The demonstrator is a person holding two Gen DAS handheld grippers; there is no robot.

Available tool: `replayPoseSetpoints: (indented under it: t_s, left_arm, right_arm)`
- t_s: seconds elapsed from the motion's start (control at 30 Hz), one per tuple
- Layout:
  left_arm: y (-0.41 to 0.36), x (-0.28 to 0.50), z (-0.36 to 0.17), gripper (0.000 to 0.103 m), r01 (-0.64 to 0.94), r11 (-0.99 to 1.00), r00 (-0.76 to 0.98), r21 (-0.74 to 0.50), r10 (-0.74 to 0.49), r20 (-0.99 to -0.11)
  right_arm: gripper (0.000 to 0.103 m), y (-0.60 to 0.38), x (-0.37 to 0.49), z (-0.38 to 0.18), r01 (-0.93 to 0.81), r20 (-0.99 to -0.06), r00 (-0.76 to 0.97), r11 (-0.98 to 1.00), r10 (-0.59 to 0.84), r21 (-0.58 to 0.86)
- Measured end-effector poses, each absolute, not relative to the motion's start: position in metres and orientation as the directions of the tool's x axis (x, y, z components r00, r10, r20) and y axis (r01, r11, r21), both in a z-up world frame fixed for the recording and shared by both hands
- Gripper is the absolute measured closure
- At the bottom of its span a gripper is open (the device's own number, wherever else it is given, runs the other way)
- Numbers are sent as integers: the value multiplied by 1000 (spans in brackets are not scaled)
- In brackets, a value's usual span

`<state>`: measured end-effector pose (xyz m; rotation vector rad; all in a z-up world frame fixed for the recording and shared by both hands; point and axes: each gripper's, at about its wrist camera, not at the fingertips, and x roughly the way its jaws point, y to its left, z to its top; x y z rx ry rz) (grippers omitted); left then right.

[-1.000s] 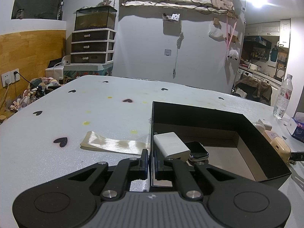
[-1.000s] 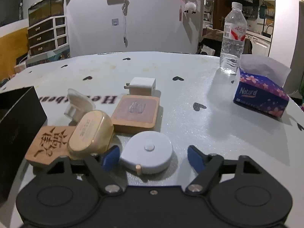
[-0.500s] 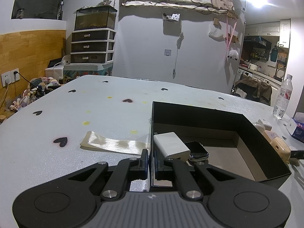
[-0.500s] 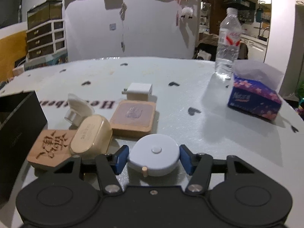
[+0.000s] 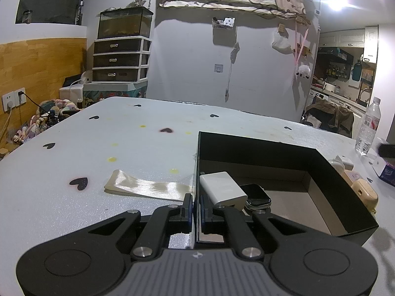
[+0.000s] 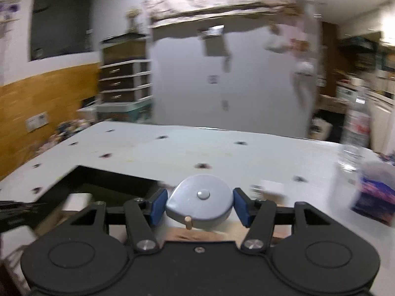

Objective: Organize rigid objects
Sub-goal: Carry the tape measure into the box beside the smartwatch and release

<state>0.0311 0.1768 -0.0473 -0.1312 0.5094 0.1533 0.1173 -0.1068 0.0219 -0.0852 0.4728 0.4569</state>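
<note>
- Right gripper [image 6: 199, 206], nearest in the right wrist view: blue pads clamp a round pale-blue tape measure [image 6: 200, 203] from both sides, small peg tab pointing back at the camera — held flat, lifted clear of the table, so it can go into the box from above.
- Frame is motion-blurred; the carry looks under way, my read only.
- Just below and beyond the tape measure: blurred tan wooden pieces [image 6: 197, 233] on the table, probably the pile waiting to be sorted.
- Left of that, the open black cardboard box [image 6: 116, 180], its corner toward the camera.
- Left gripper [image 5: 195, 209]: jaws closed on the near-left wall of the box [image 5: 271, 153], one pad inside and one outside — likely pinning the box so it cannot slide during drops.
- Inside the box, right behind the left gripper: white rectangular power adapter [image 5: 222, 191], with a dark square smartwatch [image 5: 256, 194] touching its right side; the rest of the floor is bare.
- Outside the left wall: shiny cream ribbon strip [image 5: 148, 187] flat on the white heart-print table [image 5: 98, 148].
- Beyond the right wall: beige rounded case [image 5: 364, 191] and a small white plug [image 5: 344, 161], not yet boxed.
- Far right: clear water bottle [image 5: 369, 125] and purple tissue pack [image 5: 387, 171], well apart from the box.
- Risk: the smooth round tape measure could slip from the pads.
</note>
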Motion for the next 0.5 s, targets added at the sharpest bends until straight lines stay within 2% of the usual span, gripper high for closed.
replayPoseSetpoints:
  t_s: [0.23,0.5]
  left_arm:
    - [177,32,-47,97,-178,979,860,-95,108,-499]
    - [179,34,-49,97,-173,979,860,-111,95,-501]
  right_arm:
    - [44,-28,140,15,-577,-561,682,816,468,-21]
    - [44,11,171,-11,-561,-670,607,828,427,19]
